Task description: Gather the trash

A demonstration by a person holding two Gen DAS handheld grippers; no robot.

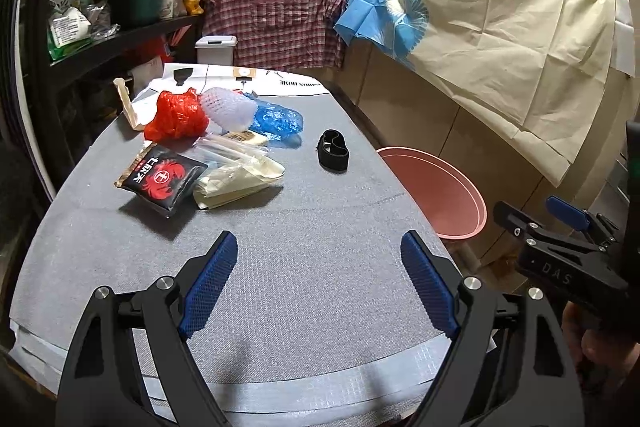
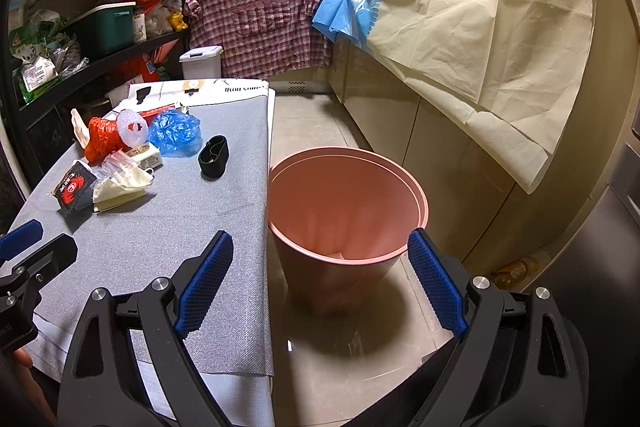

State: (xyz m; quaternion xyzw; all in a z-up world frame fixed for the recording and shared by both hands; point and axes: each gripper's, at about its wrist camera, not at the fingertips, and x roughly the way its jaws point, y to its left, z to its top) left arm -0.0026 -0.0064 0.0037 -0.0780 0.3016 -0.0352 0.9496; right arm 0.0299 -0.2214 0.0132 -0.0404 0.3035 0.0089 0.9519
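Trash lies at the far left of the grey table (image 1: 304, 267): a red plastic bag (image 1: 176, 117), a white foam net (image 1: 228, 107), a blue plastic bag (image 1: 278, 121), a black snack packet (image 1: 162, 181), a cream wrapper (image 1: 236, 181) and a black band (image 1: 333, 150). A pink bin (image 2: 348, 203) stands on the floor right of the table. My left gripper (image 1: 318, 283) is open and empty over the table's near part. My right gripper (image 2: 320, 279) is open and empty, above the bin's near rim.
A black shelf rack (image 1: 100, 27) full of goods stands left of the table. A small white lidded bin (image 1: 215, 49) is behind the table. Cloth-draped counters (image 1: 500, 47) run along the right. Printed paper (image 1: 240, 75) lies at the table's far end.
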